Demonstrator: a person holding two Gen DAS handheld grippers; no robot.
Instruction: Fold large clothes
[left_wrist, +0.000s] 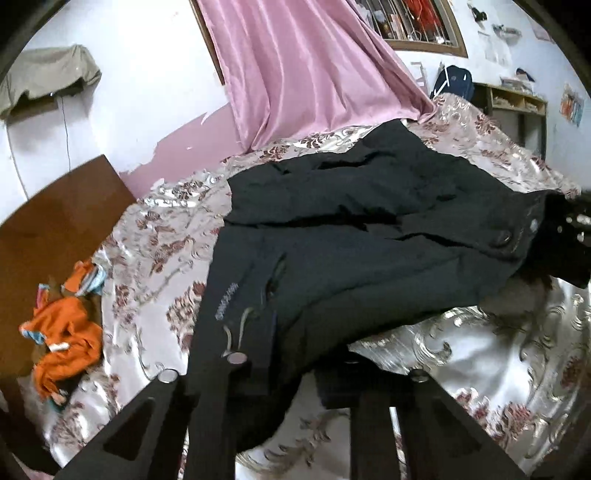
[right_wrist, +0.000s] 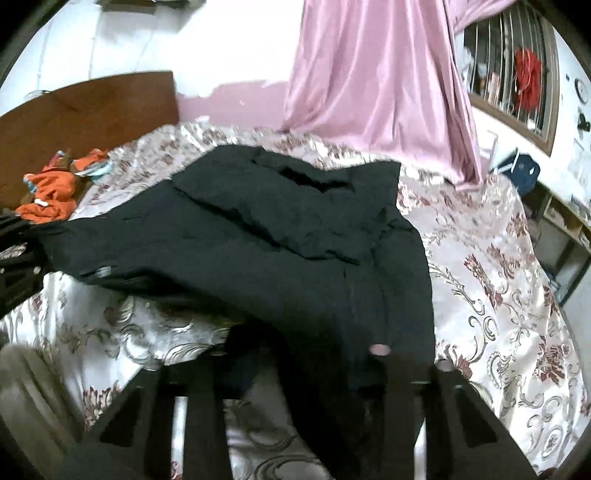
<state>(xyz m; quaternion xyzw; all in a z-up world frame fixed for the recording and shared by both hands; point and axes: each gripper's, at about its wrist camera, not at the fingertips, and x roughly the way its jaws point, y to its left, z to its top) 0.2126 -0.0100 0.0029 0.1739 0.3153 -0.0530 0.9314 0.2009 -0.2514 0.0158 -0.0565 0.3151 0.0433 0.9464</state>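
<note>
A large black garment lies spread across the floral bedspread, with its near edge raised off the bed. At the bottom of the left wrist view, my left gripper is shut on the near left part of that edge, and black cloth fills the gap between its fingers. My right gripper is shut on the same garment at its near right part. Each gripper shows in the other's view, the right gripper at the right edge and the left gripper at the left edge. The hem sags between them.
Crumpled orange clothing lies on the bed beside the brown wooden headboard. A pink curtain hangs down onto the far side of the bed. A blue bag, a wooden shelf and a barred window stand beyond.
</note>
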